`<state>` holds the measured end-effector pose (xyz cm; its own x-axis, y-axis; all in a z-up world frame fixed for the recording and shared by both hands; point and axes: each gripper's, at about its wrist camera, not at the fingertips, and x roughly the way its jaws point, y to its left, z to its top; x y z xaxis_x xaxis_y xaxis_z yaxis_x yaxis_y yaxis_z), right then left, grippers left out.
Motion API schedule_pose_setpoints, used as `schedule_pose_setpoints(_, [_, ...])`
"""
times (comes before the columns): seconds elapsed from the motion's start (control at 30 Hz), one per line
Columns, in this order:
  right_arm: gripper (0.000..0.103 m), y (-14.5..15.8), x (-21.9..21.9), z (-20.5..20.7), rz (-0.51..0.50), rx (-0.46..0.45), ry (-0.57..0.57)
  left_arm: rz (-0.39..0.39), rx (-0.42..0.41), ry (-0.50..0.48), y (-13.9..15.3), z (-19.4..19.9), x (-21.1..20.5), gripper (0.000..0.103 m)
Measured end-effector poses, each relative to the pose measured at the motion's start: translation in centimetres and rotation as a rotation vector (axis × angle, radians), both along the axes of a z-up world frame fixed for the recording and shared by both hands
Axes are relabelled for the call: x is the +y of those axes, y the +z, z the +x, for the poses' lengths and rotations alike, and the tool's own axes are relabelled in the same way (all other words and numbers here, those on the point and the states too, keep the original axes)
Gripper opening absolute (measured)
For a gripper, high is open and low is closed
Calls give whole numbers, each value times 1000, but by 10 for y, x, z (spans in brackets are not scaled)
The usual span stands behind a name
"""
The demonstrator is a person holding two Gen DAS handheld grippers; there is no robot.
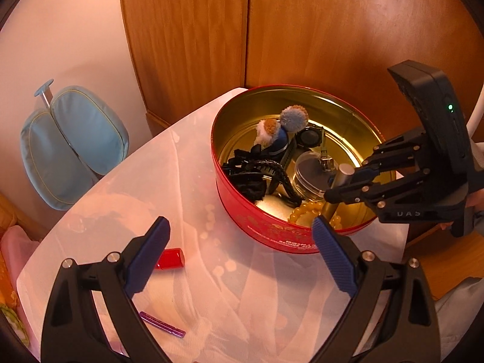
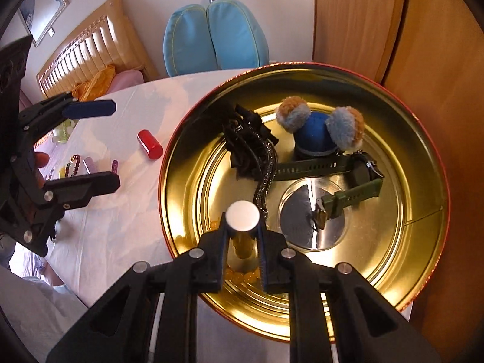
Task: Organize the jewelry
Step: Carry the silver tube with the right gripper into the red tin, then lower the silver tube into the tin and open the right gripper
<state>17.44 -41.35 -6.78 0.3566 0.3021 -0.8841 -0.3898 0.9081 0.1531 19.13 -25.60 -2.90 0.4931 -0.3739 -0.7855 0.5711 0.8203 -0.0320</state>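
Over by the wardrobe doors, the white-draped surface [image 1: 187, 199] carries a big round red tin [image 1: 272, 236], gold inside, and that tin is where the jewelry is collecting. Largest among the things in it are a blue pom-pom hat [image 2: 316, 133], a dark green watch [image 2: 357, 175], a tangle of black hair accessories [image 2: 248, 151] and a clear round lid [image 2: 311, 220], with yellow beads [image 1: 305, 211] tucked against the near wall.

The right gripper [image 2: 243, 239] hangs over the tin with its jaws clenched on a small gold tube [image 2: 243, 216] capped in white, probably a lipstick, though the body is mostly hidden between the jaws. To place it well, I'd say it should go down low over a bare patch of the gold floor, clear of the beads and the lid, before the jaws let go, so it neither rolls nor clatters.

The left gripper [image 1: 239, 242] hovers above the cloth with its jaws released and nothing between them.

From the left wrist you see the tin's red outside, plus a red cylinder [image 1: 169, 258] and a thin purple stick [image 1: 161, 323] waiting on the cloth. Only the right wrist view shows the tin's whole floor and a string of coloured beads [image 2: 71, 165] lying beyond the left gripper.
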Motion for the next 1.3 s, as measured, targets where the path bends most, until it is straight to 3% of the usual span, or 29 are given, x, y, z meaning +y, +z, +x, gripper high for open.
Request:
schedule_pose_setpoints(0.37, [19, -21, 48, 39, -106, 99, 110, -64, 36, 91, -19, 21, 43, 92])
schedule_pose_setpoints(0.67, [19, -28, 51, 69, -31, 202, 88, -67, 48, 150, -28, 21, 66, 92])
schedule_pose_setpoints(0.93, [19, -25, 53, 74, -22, 202, 90, -63, 52, 174, -29, 17, 73, 92])
schedule_pose_setpoints(1.03, [28, -27, 49, 73, -20, 209, 68, -60, 52, 178, -28, 16, 71, 92])
schedule_pose_setpoints(1.1, [44, -28, 48, 76, -14, 209, 56, -63, 50, 177, -26, 15, 71, 92])
schedule_pose_setpoints(1.23, [49, -24, 49, 72, -16, 195, 63, -55, 40, 176, -23, 12, 68, 92])
schedule_pose_setpoints(1.3, [58, -20, 49, 71, -27, 184, 49, -50, 36, 181, -20, 10, 67, 92])
